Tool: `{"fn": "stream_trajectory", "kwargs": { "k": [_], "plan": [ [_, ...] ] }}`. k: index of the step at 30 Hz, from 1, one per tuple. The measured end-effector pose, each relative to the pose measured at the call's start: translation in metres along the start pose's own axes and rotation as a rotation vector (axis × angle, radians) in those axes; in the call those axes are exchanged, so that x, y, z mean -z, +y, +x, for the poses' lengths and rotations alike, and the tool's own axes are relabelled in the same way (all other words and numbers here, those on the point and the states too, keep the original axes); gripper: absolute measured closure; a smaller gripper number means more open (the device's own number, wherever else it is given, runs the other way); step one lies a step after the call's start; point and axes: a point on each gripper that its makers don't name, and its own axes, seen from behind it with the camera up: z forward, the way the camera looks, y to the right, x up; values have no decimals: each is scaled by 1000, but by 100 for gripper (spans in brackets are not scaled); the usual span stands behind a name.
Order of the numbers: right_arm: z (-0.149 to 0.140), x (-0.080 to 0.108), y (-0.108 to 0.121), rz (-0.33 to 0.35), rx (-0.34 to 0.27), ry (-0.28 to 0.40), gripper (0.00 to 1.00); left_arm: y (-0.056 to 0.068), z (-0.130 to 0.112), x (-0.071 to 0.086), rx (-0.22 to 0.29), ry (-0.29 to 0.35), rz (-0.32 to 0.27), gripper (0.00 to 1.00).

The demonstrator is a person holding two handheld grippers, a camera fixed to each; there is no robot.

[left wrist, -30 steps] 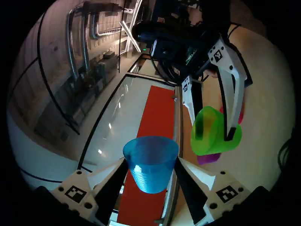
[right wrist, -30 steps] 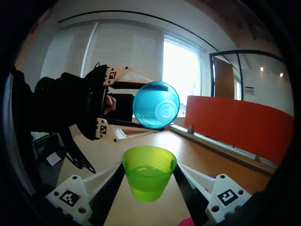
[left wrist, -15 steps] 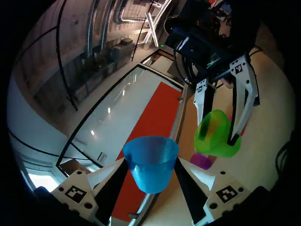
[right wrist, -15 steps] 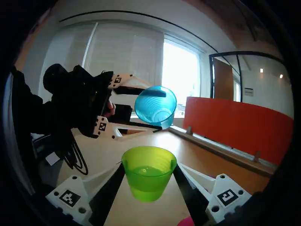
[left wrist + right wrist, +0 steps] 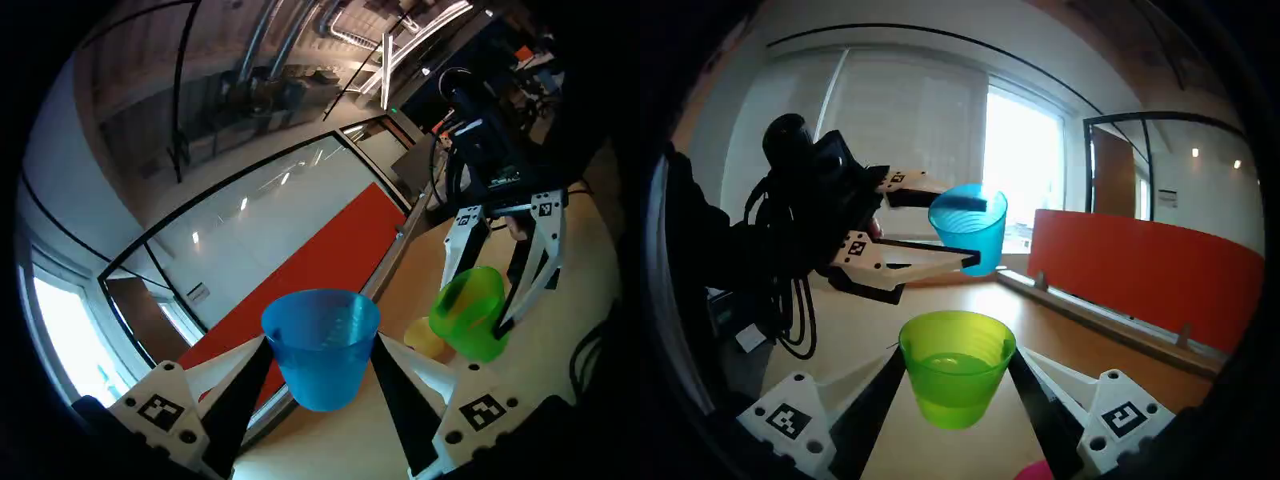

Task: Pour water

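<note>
1. The left gripper (image 5: 320, 350) is closed on a translucent blue cup (image 5: 321, 362). One finger presses on each side of the cup wall, just under the rim.
2. In the right gripper view the blue cup stands upright in the air, above the table (image 5: 872, 320) and clear of it. One dark finger pad crosses its rim and the other finger lies along its lower side.
3. I cannot tell from either view whether the blue cup has anything in it.
4. The right gripper (image 5: 958, 358) is clamped on a translucent green cup (image 5: 956, 380), with both fingers against the wall below the rim. This cup is also upright.
5. A clear liquid (image 5: 954, 366) sits in the green cup, and its surface lies roughly halfway up the cup.
6. In the right gripper view the blue cup is higher than the green cup and farther off, a little to the right of its centre line. The two cups are apart and do not touch.
7. In the left gripper view the green cup hangs above the light wooden table, between the white fingers of the right gripper. A yellow cup (image 5: 421, 337) is just beside it on the near side.
8. A hand in a dark sleeve (image 5: 728, 240) holds the left gripper, and black cables (image 5: 796, 320) droop below it.
9. A red partition panel (image 5: 1152, 272) runs along the far edge of the table. Behind it are a bright window (image 5: 1024, 160) and a dark-framed glass wall (image 5: 1120, 160).
10. A pink object (image 5: 1036, 472) peeks in at the bottom edge of the right gripper view, but too little of it shows to name.
</note>
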Motion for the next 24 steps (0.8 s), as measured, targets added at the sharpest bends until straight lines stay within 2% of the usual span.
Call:
{"fn": "stream_trajectory", "kwargs": {
  "k": [8,12,18,24],
  "plan": [
    [2,1,1,-6,3,2,9,0,-5,-3,171,-22,-19,18],
    [3,2,2,-7,4,4,9,0,-11,-2,275,-38,-29,18],
    [6,3,2,-11,7,7,10,-6,-21,-2,439,-60,-28,18],
    [8,3,3,-14,8,10,9,-6,-25,1,556,-61,-35,18]
  ]
}}
